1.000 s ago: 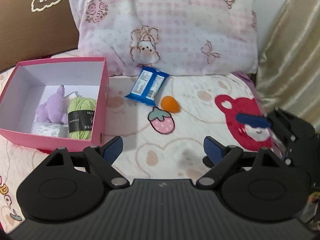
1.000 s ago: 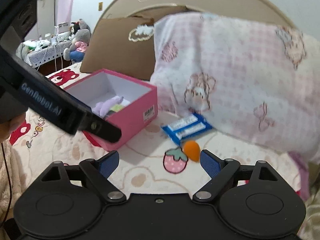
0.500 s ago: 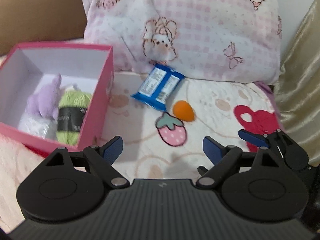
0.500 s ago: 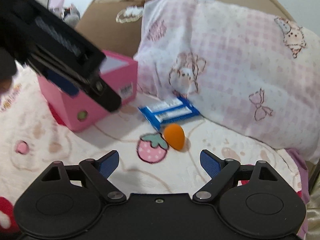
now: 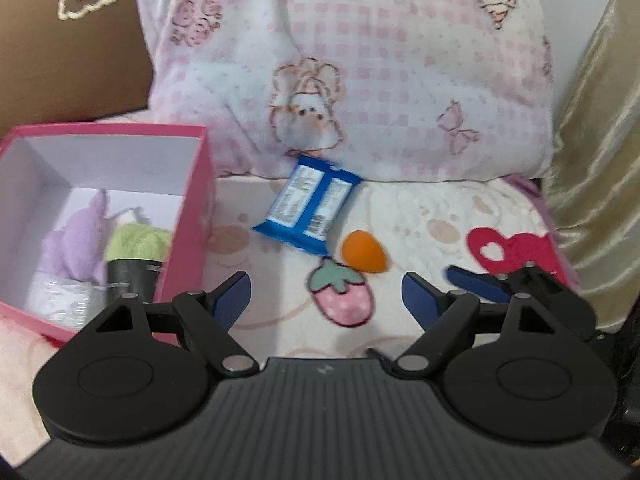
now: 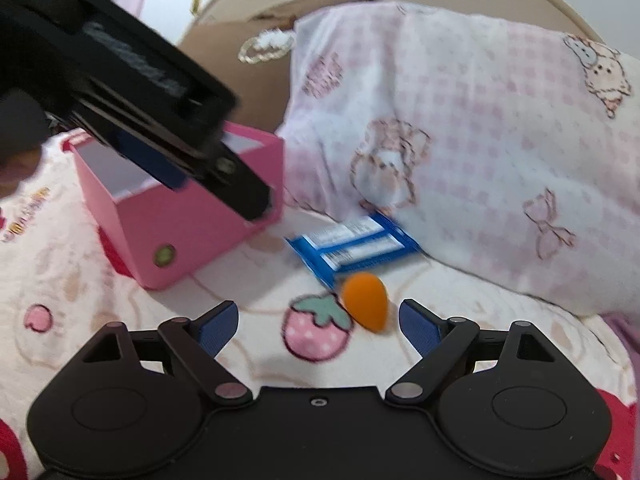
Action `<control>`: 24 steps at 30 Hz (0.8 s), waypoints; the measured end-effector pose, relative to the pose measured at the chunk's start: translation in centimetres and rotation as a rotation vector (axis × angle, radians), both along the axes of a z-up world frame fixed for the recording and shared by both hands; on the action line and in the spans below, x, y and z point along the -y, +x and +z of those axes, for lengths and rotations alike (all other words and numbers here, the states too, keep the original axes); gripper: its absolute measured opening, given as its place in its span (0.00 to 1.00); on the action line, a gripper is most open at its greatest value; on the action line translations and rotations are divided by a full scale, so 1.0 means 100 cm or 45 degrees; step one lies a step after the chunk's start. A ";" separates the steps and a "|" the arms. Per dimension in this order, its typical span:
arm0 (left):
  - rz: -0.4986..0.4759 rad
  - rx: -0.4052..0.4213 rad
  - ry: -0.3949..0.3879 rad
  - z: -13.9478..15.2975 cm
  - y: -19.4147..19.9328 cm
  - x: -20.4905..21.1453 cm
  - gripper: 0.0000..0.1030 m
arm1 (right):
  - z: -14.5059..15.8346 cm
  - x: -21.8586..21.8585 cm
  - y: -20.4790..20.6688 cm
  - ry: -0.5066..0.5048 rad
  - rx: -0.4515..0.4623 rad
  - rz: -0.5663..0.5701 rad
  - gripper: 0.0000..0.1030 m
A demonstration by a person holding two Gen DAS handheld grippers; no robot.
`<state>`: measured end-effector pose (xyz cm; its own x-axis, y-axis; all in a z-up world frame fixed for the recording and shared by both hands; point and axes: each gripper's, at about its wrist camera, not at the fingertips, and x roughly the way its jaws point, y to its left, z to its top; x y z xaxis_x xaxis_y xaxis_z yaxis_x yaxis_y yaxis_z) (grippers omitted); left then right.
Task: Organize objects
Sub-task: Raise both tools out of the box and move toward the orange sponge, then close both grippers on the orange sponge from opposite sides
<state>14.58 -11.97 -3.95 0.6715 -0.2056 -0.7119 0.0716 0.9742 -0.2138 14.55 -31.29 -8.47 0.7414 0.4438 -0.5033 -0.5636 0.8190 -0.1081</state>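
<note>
A: Left wrist view. Left gripper [image 5: 326, 300] has its jaws spread wide and holds nothing. Against the frame a second back, the camera has come nearer the bedspread [image 5: 432, 216]; the strawberry print [image 5: 345, 300] now lies between the blue fingertips [image 5: 234, 294]

B: Where do the loose items lie?

A: Orange egg-shaped sponge [image 5: 365, 257] lies on the bedspread just beyond the strawberry, just beside the blue wipes packet [image 5: 307, 208], which lies at the foot of the pink checked pillow [image 5: 360, 68]. Pink box [image 5: 188, 216] to the left already contains a purple plush [image 5: 78, 246], a green yarn skein [image 5: 138, 252] and a clear wrapped item I cannot identify. Tip of the right gripper [image 5: 496, 284] has entered at right

B: Right wrist view?

A: Right gripper [image 6: 316, 326] is wide open too, nothing held. It has closed in markedly over the last second: the orange sponge [image 6: 366, 300] now lies just ahead of the tips, nearer the right finger, not yet between them. Packet [image 6: 354, 248] is behind it, box [image 6: 192, 236] to the left, the left tool [image 6: 132, 100] crossing overhead, blurred

B: Reading?

A: Judgement: right tool is lining up on the sponge as the next item for the box; two items remain outside, so sorting is part done
</note>
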 end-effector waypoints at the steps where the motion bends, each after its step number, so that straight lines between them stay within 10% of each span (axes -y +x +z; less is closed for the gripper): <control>1: -0.009 -0.009 -0.024 -0.002 0.002 0.000 0.80 | -0.001 -0.001 0.001 0.013 0.003 -0.003 0.88; 24: -0.136 -0.011 -0.190 -0.072 0.072 0.016 0.52 | -0.028 -0.003 0.072 -0.112 -0.105 -0.320 0.88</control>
<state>21.82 -13.56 -11.15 0.6344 -0.3793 -0.6736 0.1706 0.9186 -0.3565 21.80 -31.02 -11.24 0.7780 0.2029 -0.5946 -0.3534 0.9238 -0.1471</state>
